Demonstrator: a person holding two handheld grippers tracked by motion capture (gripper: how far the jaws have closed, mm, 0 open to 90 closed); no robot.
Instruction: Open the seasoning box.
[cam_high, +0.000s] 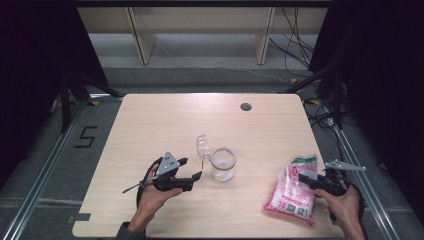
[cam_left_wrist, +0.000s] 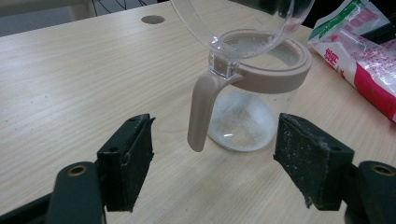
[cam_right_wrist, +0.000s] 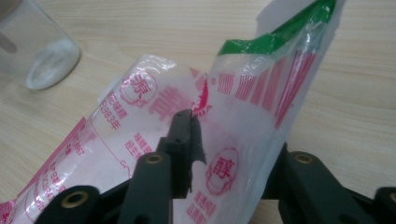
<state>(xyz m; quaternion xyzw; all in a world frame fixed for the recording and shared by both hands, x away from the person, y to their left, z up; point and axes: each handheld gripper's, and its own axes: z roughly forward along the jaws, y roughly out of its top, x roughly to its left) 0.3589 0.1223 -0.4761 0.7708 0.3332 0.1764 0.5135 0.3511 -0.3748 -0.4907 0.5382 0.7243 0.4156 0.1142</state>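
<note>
A glass jar (cam_high: 222, 165) stood near the middle of the surface (cam_high: 150, 125), its clear hinged lid (cam_high: 202, 145) tipped up and back on the left side. In the left gripper view the jar (cam_left_wrist: 247, 116) had a beige collar (cam_left_wrist: 280, 74) and a beige handle (cam_left_wrist: 201, 112) hanging down its near side, with a thin white layer in the bottom.

The left gripper (cam_high: 190, 169) rested just left of the jar, held in the person's left hand (cam_high: 152, 195). Its jaws were wide apart and gripped nothing; the jar sat beyond them, clear of both pads.

A pink and white bag (cam_high: 295, 192) with a green top edge lay toward the right edge of the surface, well apart from the jar. The right gripper (cam_high: 312, 181), in the right hand (cam_high: 345, 207), was at the bag's upper right side. In the right gripper view the bag (cam_right_wrist: 243, 107) stood between its jaws, which were partly parted; the left pad (cam_right_wrist: 183, 140) seemed to lie against the film, though whether either pad pressed on it I could not tell.
</note>
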